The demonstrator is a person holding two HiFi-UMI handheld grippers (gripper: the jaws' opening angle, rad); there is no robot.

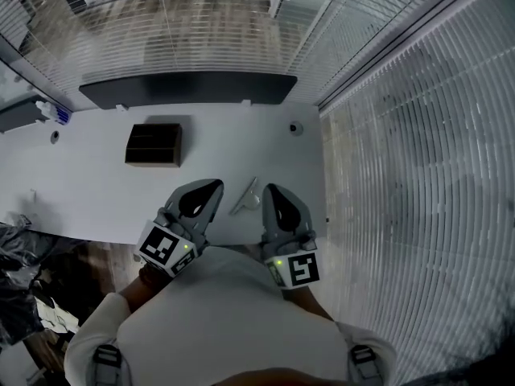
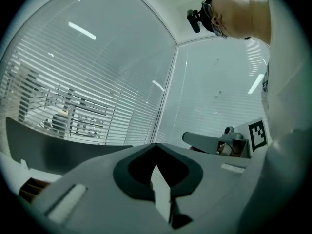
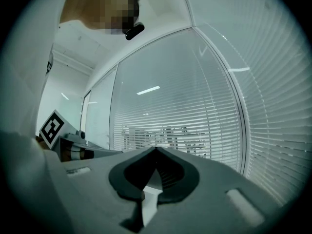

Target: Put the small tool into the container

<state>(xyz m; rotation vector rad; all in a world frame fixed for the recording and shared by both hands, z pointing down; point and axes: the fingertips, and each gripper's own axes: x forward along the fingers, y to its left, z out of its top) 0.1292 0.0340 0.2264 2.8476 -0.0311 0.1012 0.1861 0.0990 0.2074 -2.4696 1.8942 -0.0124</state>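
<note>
Grippers both closed, empty: left gripper (image 1: 217, 185) and right gripper (image 1: 270, 189) flanking small tool (image 1: 244, 197) lying on table (image 1: 88, 187); container (image 1: 153, 144) sitting farther off, leftward.

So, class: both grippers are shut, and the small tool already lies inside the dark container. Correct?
No. The head view shows the small tool lying on the table between the shut left gripper and right gripper, not inside the dark container.

Small tool (image 1: 244, 197) on table (image 1: 88, 191), container (image 1: 153, 144) behind, leftward
</note>
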